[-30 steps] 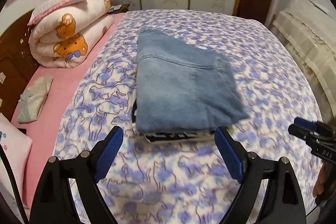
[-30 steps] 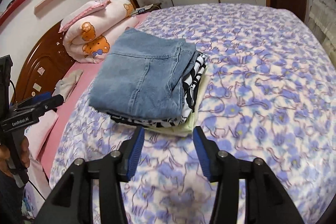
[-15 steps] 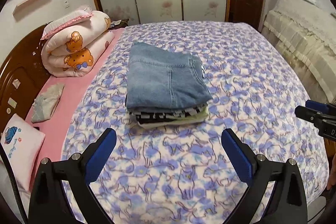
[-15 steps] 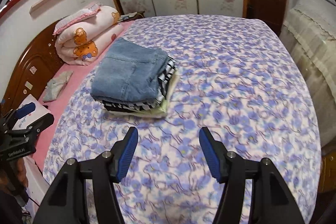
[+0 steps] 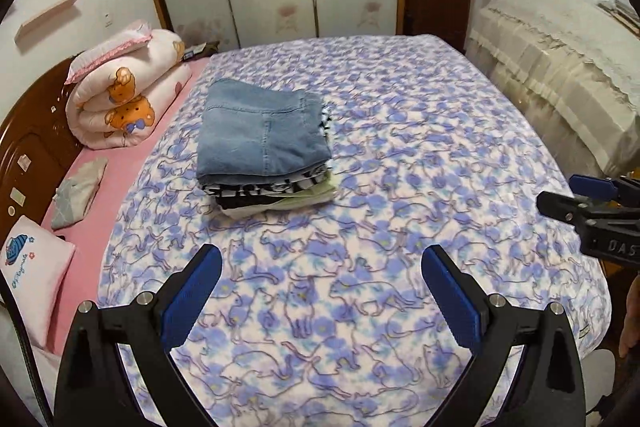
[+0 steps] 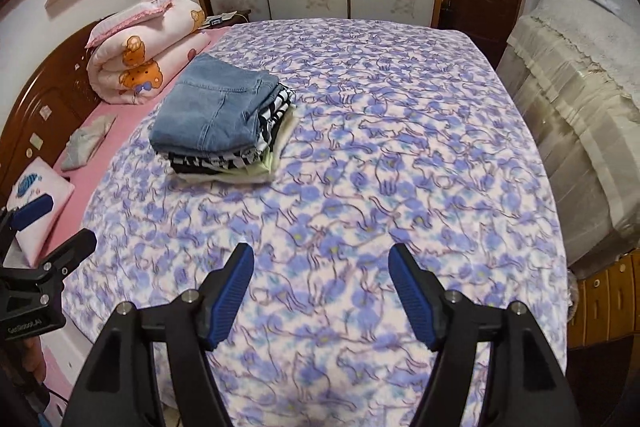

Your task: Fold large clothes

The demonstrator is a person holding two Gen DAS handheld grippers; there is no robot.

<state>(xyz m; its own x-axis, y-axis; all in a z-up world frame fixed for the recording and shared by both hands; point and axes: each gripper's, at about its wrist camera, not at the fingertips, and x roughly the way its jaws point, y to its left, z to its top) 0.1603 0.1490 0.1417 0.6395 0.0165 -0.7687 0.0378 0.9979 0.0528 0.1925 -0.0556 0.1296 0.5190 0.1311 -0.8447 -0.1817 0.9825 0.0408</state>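
Both claws were spread wide and gripping nothing — left gripper (image 5: 320,291), right gripper (image 6: 320,287) — hanging over the bed's (image 6: 400,187) fleecy cat-print foot end. Folded jeans (image 6: 212,107) topped a squared stack (image 6: 240,155) of softer stuff near the headboard-side edge — looked done, probably why they hung clear.

The folded jeans (image 5: 262,131) hide most of the striped garment (image 5: 272,185) and pale garment (image 5: 308,197) beneath.
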